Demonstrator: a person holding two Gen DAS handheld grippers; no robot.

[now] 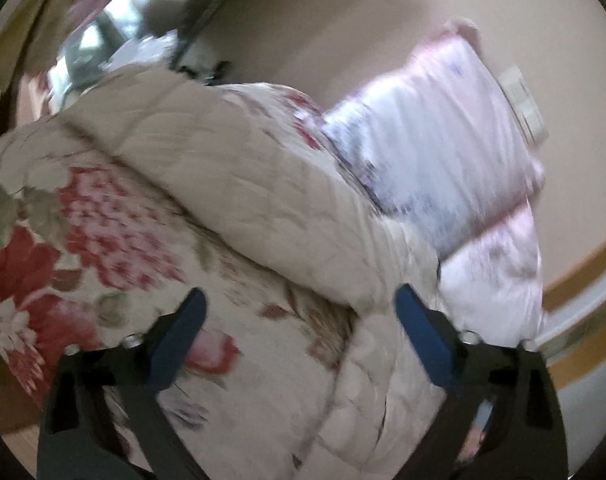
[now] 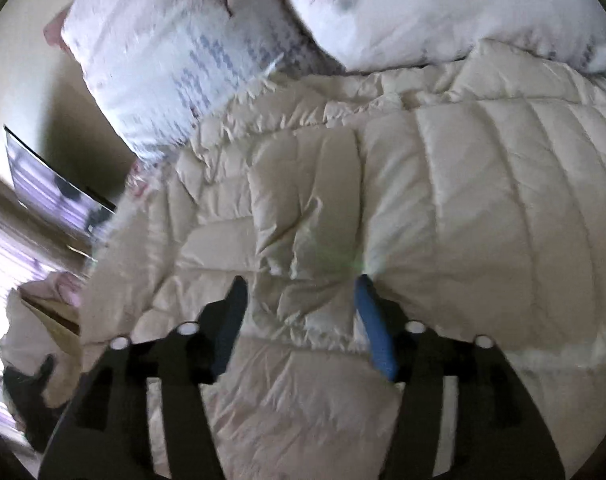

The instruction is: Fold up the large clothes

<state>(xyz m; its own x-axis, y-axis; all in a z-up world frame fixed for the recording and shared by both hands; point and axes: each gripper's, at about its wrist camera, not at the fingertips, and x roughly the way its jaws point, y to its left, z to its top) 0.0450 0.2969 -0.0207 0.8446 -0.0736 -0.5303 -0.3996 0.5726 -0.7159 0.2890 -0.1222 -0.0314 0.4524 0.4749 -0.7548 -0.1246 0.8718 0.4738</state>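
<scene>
A cream quilted down jacket (image 2: 383, 208) lies spread on the bed and fills the right wrist view. My right gripper (image 2: 301, 284) is open, its blue fingers (image 2: 373, 328) straddling a bunched ridge of the jacket's fabric. In the left wrist view a floral quilt (image 1: 115, 240) with red flowers lies heaped, with a cream padded fold (image 1: 239, 184) over it. My left gripper (image 1: 299, 300) is open wide just above the quilt, holding nothing. The view is blurred by motion.
Two white and pink patterned pillows (image 1: 443, 152) lean at the head of the bed against a beige wall; they also show in the right wrist view (image 2: 175, 64). A wall socket plate (image 1: 523, 100) is beside them. A dark screen (image 2: 55, 188) and a bright window (image 2: 7, 264) are on the left.
</scene>
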